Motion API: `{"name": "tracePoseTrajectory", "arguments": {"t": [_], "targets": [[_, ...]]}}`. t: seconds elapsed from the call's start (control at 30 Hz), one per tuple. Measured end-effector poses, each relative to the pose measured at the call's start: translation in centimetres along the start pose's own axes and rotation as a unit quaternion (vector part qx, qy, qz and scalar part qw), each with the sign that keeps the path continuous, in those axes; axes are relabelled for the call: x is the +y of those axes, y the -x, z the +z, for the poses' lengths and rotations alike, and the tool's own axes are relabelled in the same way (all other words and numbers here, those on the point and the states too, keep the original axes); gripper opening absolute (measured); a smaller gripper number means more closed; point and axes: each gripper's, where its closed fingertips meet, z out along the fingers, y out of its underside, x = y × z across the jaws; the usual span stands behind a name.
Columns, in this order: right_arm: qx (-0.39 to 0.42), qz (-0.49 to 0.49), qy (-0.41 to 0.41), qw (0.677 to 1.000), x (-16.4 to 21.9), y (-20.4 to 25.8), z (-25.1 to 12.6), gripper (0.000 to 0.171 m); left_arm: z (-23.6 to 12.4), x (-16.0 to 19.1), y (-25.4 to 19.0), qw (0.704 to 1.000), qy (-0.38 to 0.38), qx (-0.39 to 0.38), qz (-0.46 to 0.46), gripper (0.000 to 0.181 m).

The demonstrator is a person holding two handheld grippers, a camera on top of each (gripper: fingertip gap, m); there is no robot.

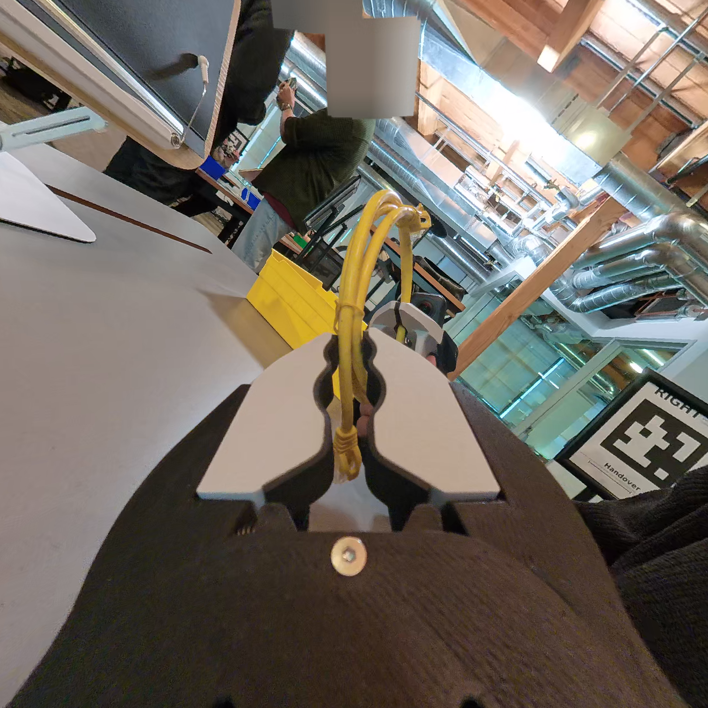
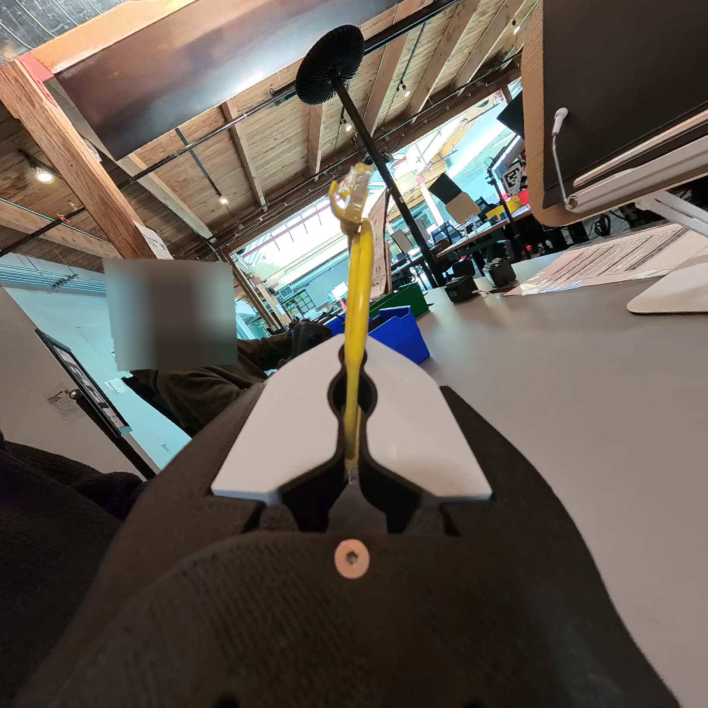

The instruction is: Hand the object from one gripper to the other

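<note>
**Yellow cable gripped from both ends**

In the left wrist view, the grey table (image 1: 115, 325) spreads to the left of the left gripper (image 1: 350, 341). A yellow bin (image 1: 291, 295) sits just beyond its left finger. The white fingers (image 1: 283, 421) are clenched on a coiled yellow cable (image 1: 350, 364), whose strands run through the notched slot between them; one plug hangs near the base of the slot. The coil arches up ahead of the fingertips, bound with a thin tie, and a second plug sits at the top of the loop. Just beyond and to the right, the right gripper (image 1: 400, 325) faces back, its fingers pinched on the far side of the same loop. Further right stands a black-and-white marker board (image 1: 643, 433).

The right wrist view does not show the coil's shape: the cable (image 2: 354, 364) appears only as a thin edge-on line, squeezed between the closed white fingers (image 2: 291, 421) of the right gripper (image 2: 353, 346), rising ahead to a plug at its top. Left of the fingers, a dark sleeve (image 2: 214, 383) reaches in, and part of the other tool shows just behind the fingertips. Right of them lie a blue bin (image 2: 398, 333), a green bin (image 2: 402, 300) behind it, and the table (image 2: 555, 383), which only this view shows carrying a printed sheet (image 2: 613, 260).
</note>
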Motion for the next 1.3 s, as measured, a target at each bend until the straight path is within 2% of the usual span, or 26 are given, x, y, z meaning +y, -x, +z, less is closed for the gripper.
{"name": "tracePoseTrajectory", "arguments": {"t": [0.17, 0.33, 0.4, 0.53, 0.63, 0.77, 0.9, 1.07, 1.3], "targets": [[0.006, -0.009, 0.008, 1.0, 0.4, -0.1, 0.3, 0.0, -0.3, -0.7, -0.1, 1.0, -0.007, -0.004, 0.023, 0.011], [0.014, -0.011, 0.008, 1.0, 0.5, -0.4, 0.4, 0.01, -0.5, -1.0, -0.3, 0.999, -0.009, -0.005, 0.033, 0.011], [0.019, -0.013, 0.001, 1.0, 0.2, -0.6, 0.3, 0.019, -0.6, -1.1, -0.2, 0.999, -0.01, -0.008, 0.037, 0.011], [0.077, -0.02, -0.044, 0.996, -1.3, -2.4, -0.6, 0.053, -0.9, -1.6, 0.2, 0.998, -0.013, -0.025, 0.056, 0.011], [0.123, -0.036, -0.075, 0.989, -2.6, -3.7, -1.9, 0.063, -1.4, -2.3, 0.8, 0.997, -0.022, -0.044, 0.065, 0.011], [0.189, -0.103, -0.063, 0.975, -3.3, -4.7, -2.8, 0.066, -2.2, -2.9, 2.5, 0.993, -0.016, -0.092, 0.077, 0.01], [0.253, -0.223, 0.016, 0.941, -2.3, -5.3, -2.5, 0.065, -2.8, -2.1, 4.8, 0.985, 0.034, -0.154, 0.076, 0.01], [0.277, -0.343, 0.106, 0.891, -0.2, -5.4, -1.5, 0.06, -2.7, -1.4, 4.9, 0.988, 0.052, -0.14, 0.043, 0.01], [0.288, -0.388, 0.159, 0.861, 1.2, -5.8, -1.3, 0.056, -2.3, -0.1, 4.6, 0.986, 0.095, -0.128, 0.05, 0.01]]}}
